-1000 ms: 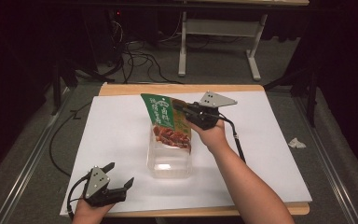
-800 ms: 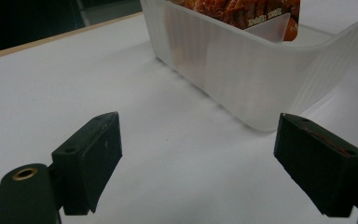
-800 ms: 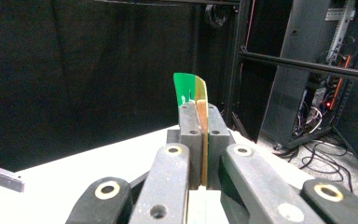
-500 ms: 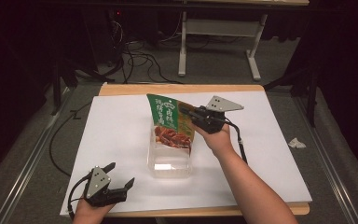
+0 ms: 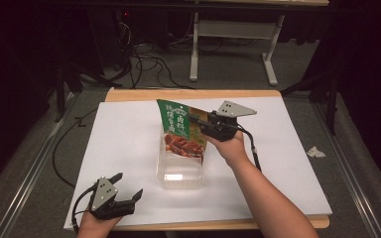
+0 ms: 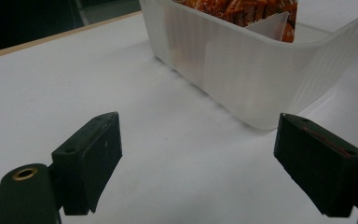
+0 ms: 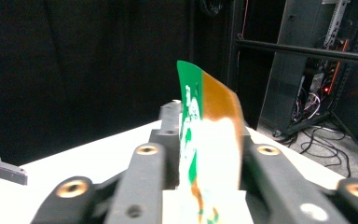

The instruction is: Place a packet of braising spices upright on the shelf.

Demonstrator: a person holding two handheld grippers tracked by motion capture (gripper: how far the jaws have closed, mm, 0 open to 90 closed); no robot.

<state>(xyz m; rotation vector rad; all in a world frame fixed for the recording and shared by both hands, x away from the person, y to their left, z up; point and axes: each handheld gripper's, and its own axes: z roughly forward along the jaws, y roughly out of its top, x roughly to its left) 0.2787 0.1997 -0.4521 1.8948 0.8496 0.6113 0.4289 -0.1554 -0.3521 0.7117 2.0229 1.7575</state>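
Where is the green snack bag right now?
In the high view the snack bag stands in the far end of the clear plastic tub at mid-table, between the jaws of the right gripper, which have just been opening.

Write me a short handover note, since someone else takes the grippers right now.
Right gripper: jaws have just been opening, the snack pouch stands between them, its lower end in the clear plastic container.
Left gripper: open, holding nothing, resting at the near left of the white table beside the container.
Done: pouch brought into the container.
Left: probably release it fully and withdraw; the pouch leans and may tip.
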